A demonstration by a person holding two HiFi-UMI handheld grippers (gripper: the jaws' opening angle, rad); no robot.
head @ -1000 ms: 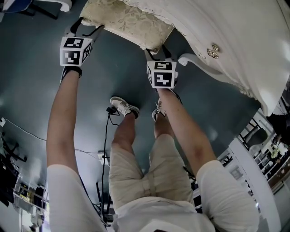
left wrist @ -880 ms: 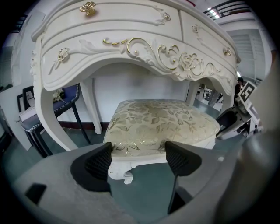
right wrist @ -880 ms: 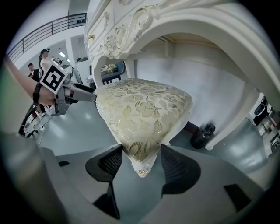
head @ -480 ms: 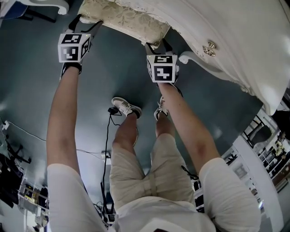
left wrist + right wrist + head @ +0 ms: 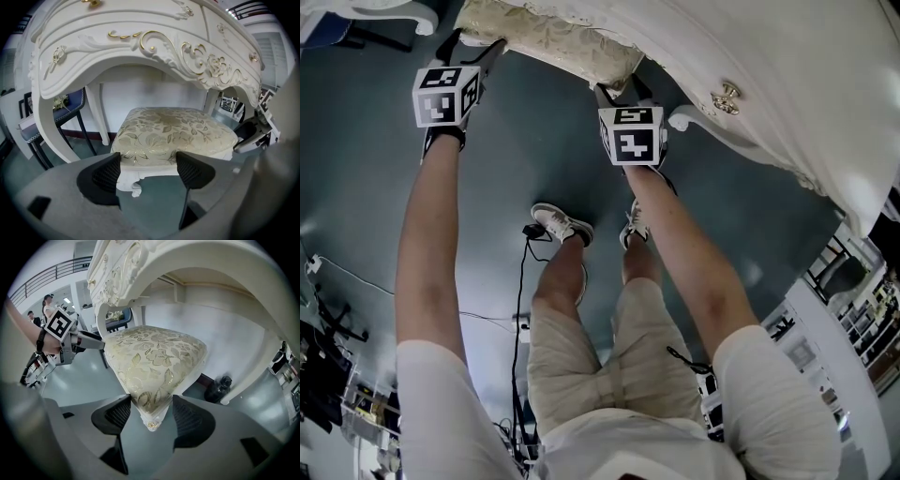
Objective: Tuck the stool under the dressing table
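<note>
The stool [image 5: 553,37], white with a cream floral cushion, stands partly under the white carved dressing table [image 5: 787,84]. In the left gripper view its seat [image 5: 173,131] fills the arch of the table [image 5: 140,37]. My left gripper [image 5: 473,42] is at the stool's left front corner. Its jaws [image 5: 149,166] have just closed a little, and their tips rest against the front rail without clamping it. My right gripper [image 5: 622,86] is at the other front corner. There the stool's corner [image 5: 150,420] is wedged between the pads of the gripper [image 5: 150,413].
A curved table leg [image 5: 703,127] stands right of the right gripper. A dark bottle [image 5: 216,387] sits on the floor beyond the stool. A blue chair with black legs [image 5: 70,108] is left of the table. A cable [image 5: 520,281] runs past the person's shoes [image 5: 558,222].
Both grippers and the stool have slid up the head view, toward the table. More of the cushion now lies under the tabletop's edge.
</note>
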